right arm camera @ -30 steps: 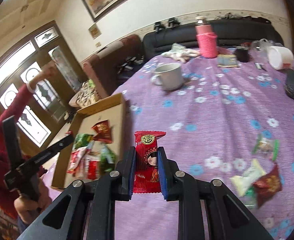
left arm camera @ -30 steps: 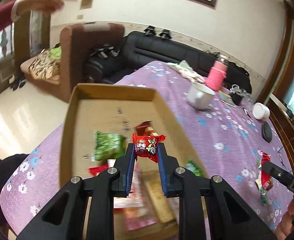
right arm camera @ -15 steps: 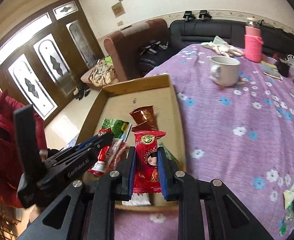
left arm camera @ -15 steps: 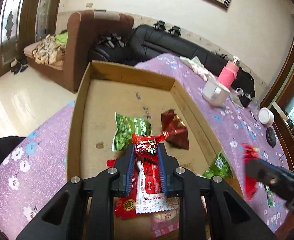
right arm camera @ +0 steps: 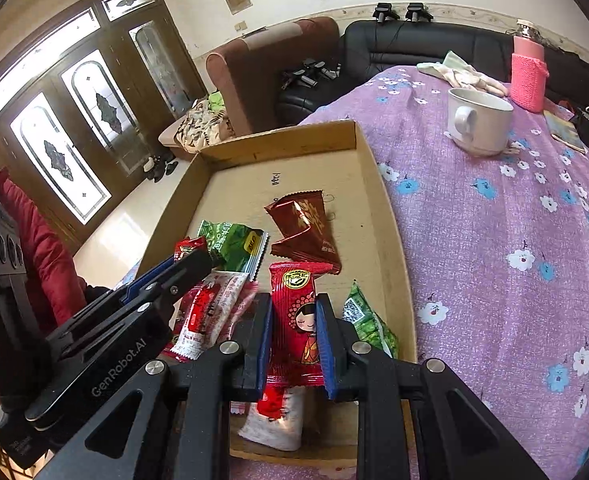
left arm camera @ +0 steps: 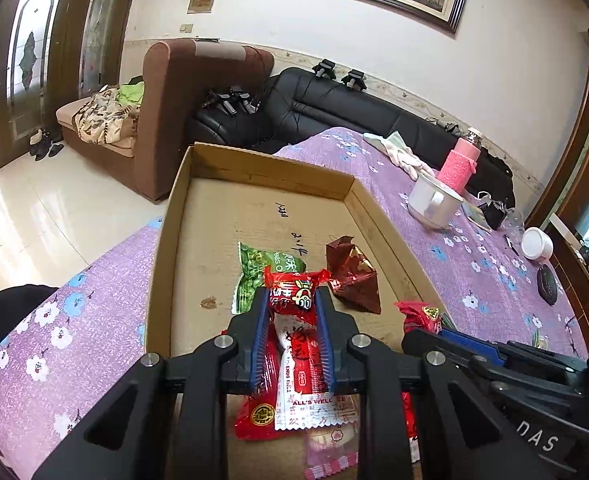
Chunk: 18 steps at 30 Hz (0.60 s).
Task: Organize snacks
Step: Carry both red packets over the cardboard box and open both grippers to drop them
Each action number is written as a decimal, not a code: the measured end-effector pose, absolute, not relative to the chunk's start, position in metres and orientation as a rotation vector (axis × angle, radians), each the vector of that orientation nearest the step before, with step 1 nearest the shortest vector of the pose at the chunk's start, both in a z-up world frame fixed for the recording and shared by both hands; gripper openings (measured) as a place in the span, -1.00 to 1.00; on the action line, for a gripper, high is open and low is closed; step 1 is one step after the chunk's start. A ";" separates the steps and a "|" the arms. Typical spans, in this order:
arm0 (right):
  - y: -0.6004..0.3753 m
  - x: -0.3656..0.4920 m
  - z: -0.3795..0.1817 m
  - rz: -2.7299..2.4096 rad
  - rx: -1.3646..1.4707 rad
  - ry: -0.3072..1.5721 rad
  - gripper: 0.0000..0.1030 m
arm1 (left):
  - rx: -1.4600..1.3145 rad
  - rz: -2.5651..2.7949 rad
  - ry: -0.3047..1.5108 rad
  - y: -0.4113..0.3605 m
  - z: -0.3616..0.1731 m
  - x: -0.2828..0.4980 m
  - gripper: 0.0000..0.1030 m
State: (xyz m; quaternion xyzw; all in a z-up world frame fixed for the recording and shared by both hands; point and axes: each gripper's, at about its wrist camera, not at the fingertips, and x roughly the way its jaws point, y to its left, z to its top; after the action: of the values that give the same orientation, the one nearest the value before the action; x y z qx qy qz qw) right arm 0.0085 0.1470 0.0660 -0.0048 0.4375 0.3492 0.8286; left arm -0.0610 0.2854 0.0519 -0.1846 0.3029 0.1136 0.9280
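A shallow cardboard box (left arm camera: pixel 268 172) (right arm camera: pixel 378 184) lies on the purple flowered table. My left gripper (left arm camera: pixel 290 308) is shut on a small red candy packet (left arm camera: pixel 294 290) low over the box's near part. My right gripper (right arm camera: pixel 293 316) is shut on a red snack packet with a cartoon girl (right arm camera: pixel 298 316), also over the box's near end, just right of the left gripper (right arm camera: pixel 186 264). In the box lie a green pea packet (left arm camera: pixel 260 276) (right arm camera: pixel 234 246), a dark red foil packet (left arm camera: pixel 352 276) (right arm camera: pixel 306 232), a white-and-red packet (left arm camera: pixel 306 376) (right arm camera: pixel 210 312) and another green packet (right arm camera: pixel 368 320).
A white mug (right arm camera: pixel 478 120), a pink bottle (right arm camera: pixel 528 76) and a pale cloth (right arm camera: pixel 462 74) stand on the far table. A white lid (left arm camera: pixel 536 244) and a dark object (left arm camera: pixel 548 286) lie at the right. A brown armchair (left arm camera: pixel 166 104) and black sofa (left arm camera: pixel 334 108) stand beyond.
Both grippers have moved over the box with their packets and now sit low above its near end. The right gripper came in from the table on the right.
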 end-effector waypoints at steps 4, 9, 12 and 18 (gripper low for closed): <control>0.144 0.008 0.071 0.743 -0.002 0.921 -0.54 | -0.382 0.225 0.610 0.285 0.053 -0.061 -0.57; 0.139 0.003 0.080 0.748 0.010 0.906 -0.52 | -0.386 0.221 0.593 0.286 0.055 -0.064 -0.25; 0.135 0.001 0.088 0.746 0.017 0.886 -0.50 | -0.379 0.223 0.572 0.286 0.057 -0.067 -0.05; 0.121 0.002 0.104 0.727 0.040 0.860 -0.45 | -0.383 0.219 0.560 0.284 0.059 -0.068 -0.02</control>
State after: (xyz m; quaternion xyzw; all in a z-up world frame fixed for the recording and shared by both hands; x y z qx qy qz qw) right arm 0.0023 0.1211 0.1043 0.0189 0.4078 0.3447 0.8453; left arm -0.0675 0.2840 0.0589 -0.1874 0.2742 0.1070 0.9372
